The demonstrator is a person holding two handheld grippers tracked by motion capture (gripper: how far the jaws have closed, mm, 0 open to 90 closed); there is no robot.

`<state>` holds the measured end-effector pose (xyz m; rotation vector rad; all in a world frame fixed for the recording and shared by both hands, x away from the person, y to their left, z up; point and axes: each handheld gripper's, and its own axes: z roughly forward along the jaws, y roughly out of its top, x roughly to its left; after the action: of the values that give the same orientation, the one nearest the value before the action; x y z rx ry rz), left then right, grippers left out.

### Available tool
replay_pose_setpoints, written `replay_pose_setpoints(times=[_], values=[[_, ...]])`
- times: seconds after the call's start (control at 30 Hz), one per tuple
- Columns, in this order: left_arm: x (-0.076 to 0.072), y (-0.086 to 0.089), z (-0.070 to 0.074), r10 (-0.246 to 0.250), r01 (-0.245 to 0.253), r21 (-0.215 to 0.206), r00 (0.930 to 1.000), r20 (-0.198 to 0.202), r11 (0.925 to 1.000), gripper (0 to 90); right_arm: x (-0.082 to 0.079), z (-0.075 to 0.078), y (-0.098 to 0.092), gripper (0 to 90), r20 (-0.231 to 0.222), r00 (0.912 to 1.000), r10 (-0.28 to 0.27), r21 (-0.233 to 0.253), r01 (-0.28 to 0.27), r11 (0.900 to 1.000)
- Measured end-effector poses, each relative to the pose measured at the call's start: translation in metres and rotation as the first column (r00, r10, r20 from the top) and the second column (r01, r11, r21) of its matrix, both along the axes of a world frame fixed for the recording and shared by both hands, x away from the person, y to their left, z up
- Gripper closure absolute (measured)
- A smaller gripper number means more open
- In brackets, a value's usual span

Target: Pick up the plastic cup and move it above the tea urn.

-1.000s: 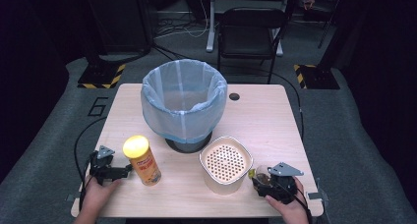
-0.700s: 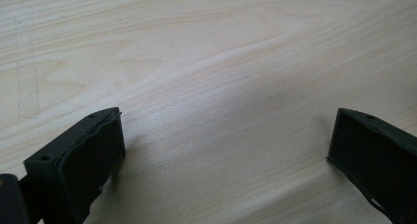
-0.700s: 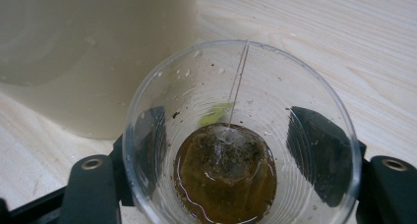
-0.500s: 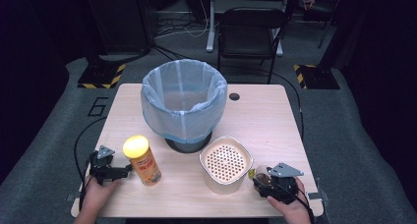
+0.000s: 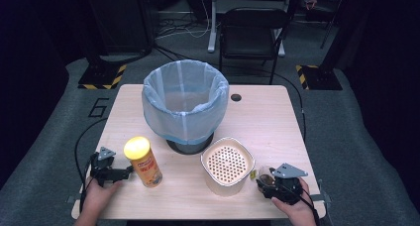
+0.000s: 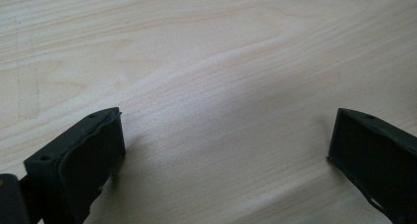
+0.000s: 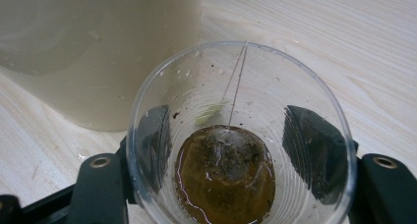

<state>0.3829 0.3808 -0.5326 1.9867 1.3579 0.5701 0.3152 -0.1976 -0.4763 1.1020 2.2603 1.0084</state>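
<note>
Clear plastic cup (image 7: 241, 135) holding teabag (image 7: 226, 170) sits gripped by right fingers; left fingers spread.

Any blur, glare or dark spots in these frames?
High view: table evenly lit, surroundings nearly black, image soft. Left gripper view: wood grain sharp, near jaws slightly blurred, faint shadow beside one. Right gripper view: cup with tea bag in focus, small highlights on its rim, container behind it blurred.

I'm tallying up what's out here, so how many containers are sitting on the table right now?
4: the bag-lined bin at the centre back, the yellow-lidded canister front left, the cream strainer tub front centre, and the clear cup with a tea bag, between the right tongs.
</note>
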Motion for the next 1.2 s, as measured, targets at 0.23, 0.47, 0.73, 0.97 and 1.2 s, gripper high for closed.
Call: replay_pose_setpoints(times=[0.23, 0.47, 0.73, 0.97, 1.2], values=[[0.000, 0.000, 0.000, 0.000, 0.000, 0.000, 1.0000, 0.000, 1.0000, 0.1, 0.002, 0.008, -0.001, 35.3, -0.005, 0.9992, 0.039, -0.013, -0.039, 0.999], [0.000, 0.000, 0.000, 0.000, 0.000, 0.000, 1.0000, 0.000, 1.0000, 0.1, 0.008, 0.026, -0.004, 35.5, -0.008, 0.9942, 0.107, -0.046, -0.108, 0.993], [0.000, 0.000, 0.000, 0.000, 0.000, 0.000, 1.0000, 0.000, 1.0000, 0.1, 0.022, 0.054, -0.010, 35.5, 0.023, 0.9889, 0.147, -0.018, -0.146, 0.989], [0.000, 0.000, 0.000, 0.000, 0.000, 0.000, 1.0000, 0.000, 1.0000, 0.1, 0.040, 0.067, -0.015, 35.8, 0.036, 0.9849, 0.169, -0.010, -0.169, 0.986], [0.000, 0.000, 0.000, 0.000, 0.000, 0.000, 1.0000, 0.000, 1.0000, 0.1, 0.064, 0.076, -0.022, 36.0, 0.049, 0.9780, 0.203, -0.007, -0.203, 0.979]])
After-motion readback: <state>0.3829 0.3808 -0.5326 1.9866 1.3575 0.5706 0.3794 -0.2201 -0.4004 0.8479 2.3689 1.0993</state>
